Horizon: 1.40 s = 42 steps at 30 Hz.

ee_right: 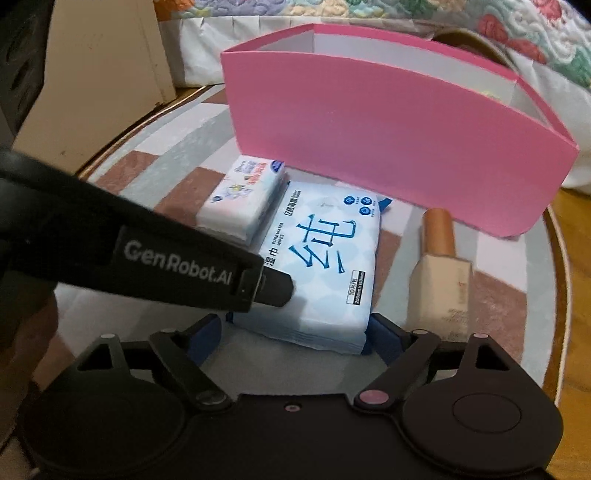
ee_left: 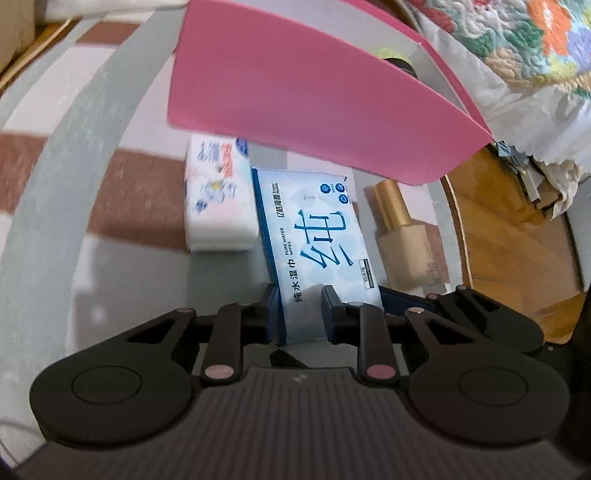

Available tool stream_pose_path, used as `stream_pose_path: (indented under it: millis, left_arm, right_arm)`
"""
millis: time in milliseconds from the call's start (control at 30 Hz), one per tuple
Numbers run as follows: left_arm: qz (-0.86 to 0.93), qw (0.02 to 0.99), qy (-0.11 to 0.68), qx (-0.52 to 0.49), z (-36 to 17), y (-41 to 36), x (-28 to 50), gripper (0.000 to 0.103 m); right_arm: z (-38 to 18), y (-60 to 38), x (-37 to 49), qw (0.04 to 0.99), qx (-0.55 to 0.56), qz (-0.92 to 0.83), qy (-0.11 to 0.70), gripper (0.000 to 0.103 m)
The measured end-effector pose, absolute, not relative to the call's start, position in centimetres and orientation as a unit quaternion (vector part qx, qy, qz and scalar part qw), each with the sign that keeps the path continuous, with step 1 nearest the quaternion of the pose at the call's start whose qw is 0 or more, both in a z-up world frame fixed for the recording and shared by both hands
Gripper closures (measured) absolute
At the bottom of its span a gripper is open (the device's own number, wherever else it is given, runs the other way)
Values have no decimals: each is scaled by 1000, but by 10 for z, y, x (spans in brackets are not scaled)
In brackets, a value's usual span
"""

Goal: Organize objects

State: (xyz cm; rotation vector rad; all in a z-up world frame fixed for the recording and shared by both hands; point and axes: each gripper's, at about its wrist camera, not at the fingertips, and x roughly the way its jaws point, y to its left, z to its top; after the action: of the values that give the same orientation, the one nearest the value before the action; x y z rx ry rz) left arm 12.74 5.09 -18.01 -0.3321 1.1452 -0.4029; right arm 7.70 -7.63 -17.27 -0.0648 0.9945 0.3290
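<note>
A blue-and-white wet wipes pack (ee_left: 314,243) (ee_right: 325,266) lies on the round table in front of a pink box (ee_left: 295,96) (ee_right: 388,136). My left gripper (ee_left: 300,314) is narrowly parted over the pack's near end, pads pressing its top. My right gripper (ee_right: 295,328) is open, its blue pads straddling the pack's near end. The left gripper's finger (ee_right: 273,288) rests on the pack in the right wrist view. A small tissue pack (ee_left: 218,192) (ee_right: 243,192) lies left of the wipes. A beige bottle with gold cap (ee_left: 402,236) (ee_right: 443,273) lies to the right.
A grey, white and brown checked cloth (ee_left: 92,184) (ee_right: 177,147) covers the round wooden table (ee_left: 509,236). A flowered quilt (ee_left: 517,44) (ee_right: 369,11) hangs behind the box. A beige cabinet (ee_right: 99,66) stands at the left.
</note>
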Motion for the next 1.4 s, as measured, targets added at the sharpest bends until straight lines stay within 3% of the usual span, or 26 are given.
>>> stream_pose_path:
  millis: [167, 400, 633, 1000, 1400]
  left_arm:
    - [-175, 806, 547, -142, -182, 48, 122, 80]
    - [-170, 825, 519, -149, -184, 45, 133, 77]
    - [-166, 834, 503, -157, -185, 44, 136, 78]
    - [-178, 803, 542, -173, -183, 48, 130, 76]
    - [-174, 826, 511, -158, -184, 46, 138, 79]
  right_arm:
    - [-172, -74, 73, 857, -42, 164, 487, 13]
    - [-179, -65, 83, 862, -51, 160, 479, 2]
    - [-180, -65, 96, 868, -61, 148, 471, 2]
    - [-163, -95, 88, 857, -13, 166, 487, 24]
    - [-176, -87, 103, 860, -46, 173, 478, 14]
